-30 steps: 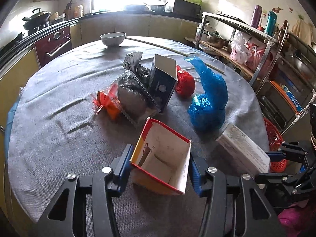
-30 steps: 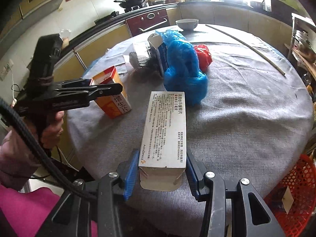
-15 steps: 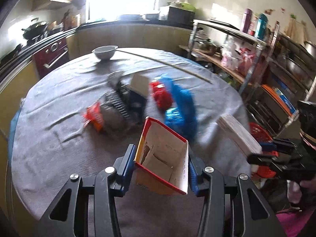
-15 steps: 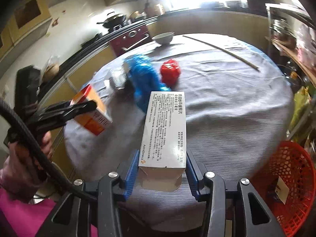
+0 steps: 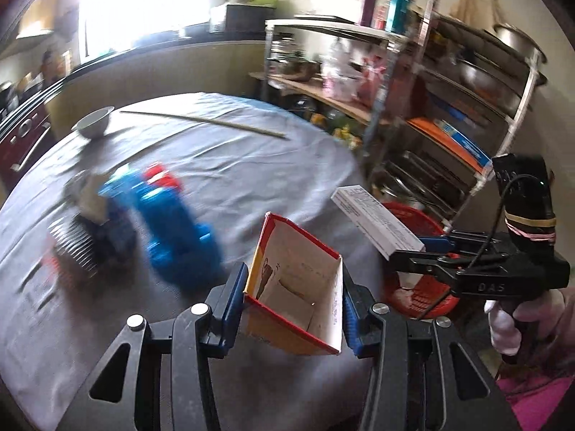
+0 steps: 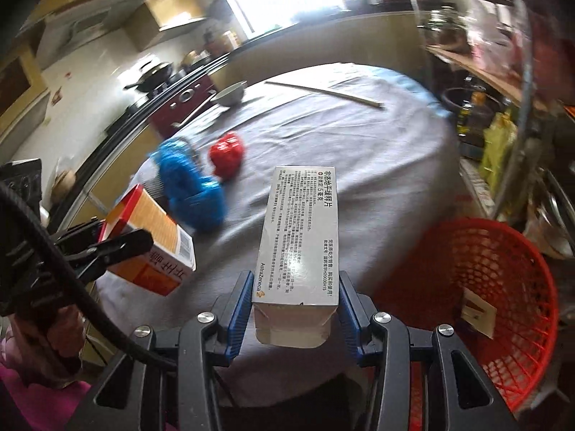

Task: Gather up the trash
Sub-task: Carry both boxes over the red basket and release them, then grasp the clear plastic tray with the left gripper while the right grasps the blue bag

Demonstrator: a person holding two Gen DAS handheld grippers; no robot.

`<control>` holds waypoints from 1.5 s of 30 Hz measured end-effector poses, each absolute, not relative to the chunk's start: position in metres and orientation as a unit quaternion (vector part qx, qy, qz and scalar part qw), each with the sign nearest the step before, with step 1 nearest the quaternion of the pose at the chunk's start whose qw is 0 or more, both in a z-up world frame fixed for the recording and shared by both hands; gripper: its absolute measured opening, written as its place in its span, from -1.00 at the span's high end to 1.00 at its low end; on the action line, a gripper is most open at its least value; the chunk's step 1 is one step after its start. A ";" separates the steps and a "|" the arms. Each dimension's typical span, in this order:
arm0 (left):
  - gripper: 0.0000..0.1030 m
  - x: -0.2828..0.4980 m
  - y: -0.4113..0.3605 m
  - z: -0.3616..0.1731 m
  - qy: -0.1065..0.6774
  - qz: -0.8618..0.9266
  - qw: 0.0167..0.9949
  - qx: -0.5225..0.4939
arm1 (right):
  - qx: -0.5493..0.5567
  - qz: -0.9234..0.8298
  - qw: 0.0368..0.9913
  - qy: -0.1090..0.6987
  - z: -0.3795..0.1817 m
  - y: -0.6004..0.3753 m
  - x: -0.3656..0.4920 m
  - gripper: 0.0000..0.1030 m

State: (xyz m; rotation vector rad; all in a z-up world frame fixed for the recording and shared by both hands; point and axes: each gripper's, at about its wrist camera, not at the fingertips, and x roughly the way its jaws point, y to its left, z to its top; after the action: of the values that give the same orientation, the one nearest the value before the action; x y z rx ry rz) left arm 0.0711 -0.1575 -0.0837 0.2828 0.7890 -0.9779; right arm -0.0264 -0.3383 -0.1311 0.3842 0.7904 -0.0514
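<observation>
We held the open red-and-orange carton (image 5: 298,287) pinched in the left gripper (image 5: 293,309) and the white medicine box (image 6: 300,240) clamped in the right gripper (image 6: 294,319), both above the desk (image 6: 377,165) edge. We judged this the carrying step; next, each had to hang over the red basket (image 6: 503,287) before its fingers opened.

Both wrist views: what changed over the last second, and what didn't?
Both hands swung away from the table centre toward the red basket, now large at right. The left gripper kept the open red-and-orange carton, jaws closing slightly further on it; the right gripper kept the white medicine box. Unchanged: blue bag, red bag and bowl on the table.
</observation>
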 end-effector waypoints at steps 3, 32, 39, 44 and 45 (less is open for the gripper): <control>0.05 0.064 -0.180 -0.083 0.363 -0.471 0.791 0.144 | 0.199 -0.050 0.905 0.374 -0.131 -0.357 -0.040 0.07; -0.18 0.023 -0.331 -0.095 0.384 -0.553 0.713 0.196 | 0.336 -0.196 0.860 0.332 -0.166 -0.487 -0.140 -0.02; -0.22 0.014 -0.294 -0.090 0.381 -0.541 0.720 0.208 | 0.329 -0.197 0.867 0.319 -0.154 -0.489 -0.139 -0.02; -0.29 0.008 -0.251 -0.087 0.371 -0.517 0.741 0.213 | 0.317 -0.169 0.876 0.321 -0.145 -0.474 -0.119 -0.02; -0.29 0.009 -0.242 -0.086 0.370 -0.509 0.748 0.212 | 0.313 -0.162 0.879 0.322 -0.143 -0.470 -0.113 -0.02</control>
State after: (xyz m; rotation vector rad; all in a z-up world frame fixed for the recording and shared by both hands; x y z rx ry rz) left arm 0.0090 -0.2423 -0.0863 0.4646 0.8082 -1.1132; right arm -0.1132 -0.4698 -0.1427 0.6519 0.6717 -0.3388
